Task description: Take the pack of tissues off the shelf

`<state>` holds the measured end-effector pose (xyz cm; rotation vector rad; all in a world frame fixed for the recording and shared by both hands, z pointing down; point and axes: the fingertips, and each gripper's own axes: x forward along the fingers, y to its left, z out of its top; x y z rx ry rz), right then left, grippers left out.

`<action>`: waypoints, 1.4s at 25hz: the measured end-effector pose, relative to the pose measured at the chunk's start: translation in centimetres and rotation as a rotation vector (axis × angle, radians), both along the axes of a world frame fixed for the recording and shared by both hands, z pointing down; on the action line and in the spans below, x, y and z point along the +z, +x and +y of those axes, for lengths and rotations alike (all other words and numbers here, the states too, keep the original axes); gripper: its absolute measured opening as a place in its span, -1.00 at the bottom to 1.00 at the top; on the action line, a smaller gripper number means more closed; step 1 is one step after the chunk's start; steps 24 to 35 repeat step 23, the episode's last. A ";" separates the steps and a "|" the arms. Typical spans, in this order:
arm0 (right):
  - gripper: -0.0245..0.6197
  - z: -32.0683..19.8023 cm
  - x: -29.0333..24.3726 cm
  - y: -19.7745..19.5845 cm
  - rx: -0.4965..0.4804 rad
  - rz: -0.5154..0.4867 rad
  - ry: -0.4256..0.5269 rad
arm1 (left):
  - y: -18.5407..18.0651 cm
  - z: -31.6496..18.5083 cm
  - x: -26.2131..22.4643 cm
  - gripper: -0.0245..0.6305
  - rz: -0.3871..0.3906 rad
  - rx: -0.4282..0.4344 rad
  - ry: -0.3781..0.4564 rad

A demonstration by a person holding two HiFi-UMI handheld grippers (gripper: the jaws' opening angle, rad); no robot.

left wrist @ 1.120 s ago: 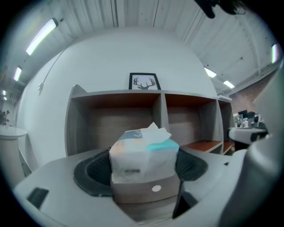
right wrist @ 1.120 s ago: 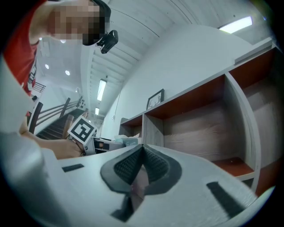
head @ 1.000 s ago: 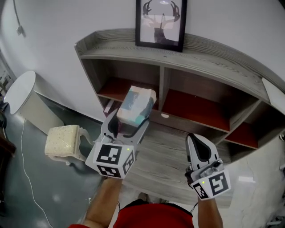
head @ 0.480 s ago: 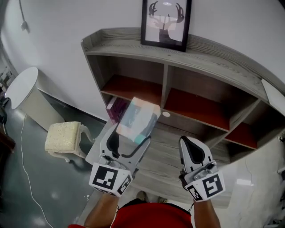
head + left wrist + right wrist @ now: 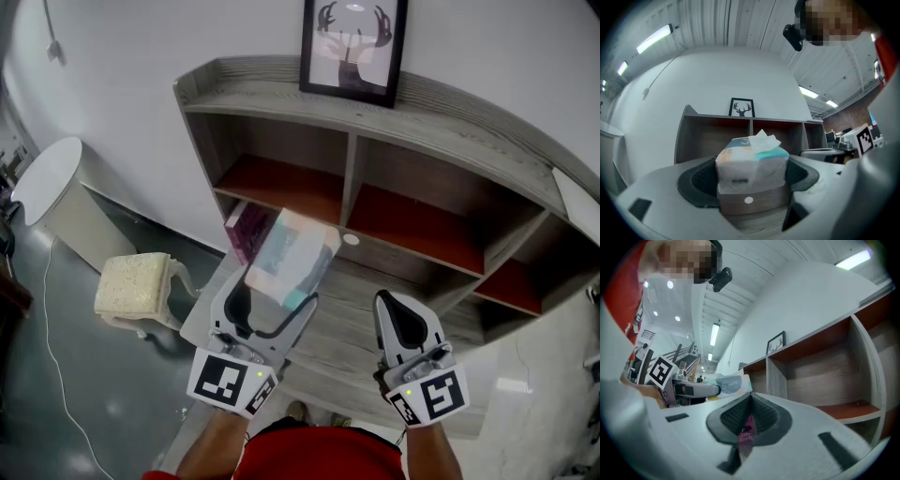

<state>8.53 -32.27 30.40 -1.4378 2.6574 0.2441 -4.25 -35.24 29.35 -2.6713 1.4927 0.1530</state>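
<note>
The pack of tissues [image 5: 292,255] is a soft white and teal pack with a tissue sticking out of its top [image 5: 761,140]. My left gripper [image 5: 277,289] is shut on it and holds it in the air in front of the grey wooden shelf [image 5: 441,122], outside the compartments. In the left gripper view the pack [image 5: 751,161] sits squeezed between the two dark pads. My right gripper [image 5: 394,305] hangs lower right with its jaws together and nothing in them. From the right gripper view [image 5: 747,416] the held pack [image 5: 730,383] shows to the left.
The shelf's compartments [image 5: 281,178] have red-brown floors. A framed deer picture [image 5: 352,47] leans on its top. A purple packet [image 5: 246,231] lies on the low ledge behind the pack. A cream stool [image 5: 134,291] and a white round table [image 5: 42,183] stand at left.
My left gripper has drawn back from the shelf towards me with the pack in it. The right gripper has drifted slightly left and down.
</note>
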 end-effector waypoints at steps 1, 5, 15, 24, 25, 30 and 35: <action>-0.91 0.0 0.0 0.0 -0.001 0.001 0.001 | 0.0 0.0 0.0 0.31 0.001 -0.001 0.001; -0.91 0.1 0.0 0.0 -0.003 -0.001 -0.001 | 0.0 -0.1 -0.1 0.31 -0.005 -0.006 0.002; -0.91 0.3 0.0 -0.1 -0.005 -0.002 -0.004 | -0.2 0.0 -0.1 0.31 -0.012 -0.013 -0.001; -0.91 0.0 -0.3 -0.1 -0.010 -0.003 0.007 | 0.0 -0.2 -0.4 0.31 -0.018 -0.018 0.014; -0.91 0.0 -0.3 -0.1 -0.010 -0.003 0.007 | 0.0 -0.2 -0.4 0.31 -0.018 -0.018 0.014; -0.91 0.0 -0.3 -0.1 -0.010 -0.003 0.007 | 0.0 -0.2 -0.4 0.31 -0.018 -0.018 0.014; -0.91 0.0 -0.3 -0.1 -0.010 -0.003 0.007 | 0.0 -0.2 -0.4 0.31 -0.018 -0.018 0.014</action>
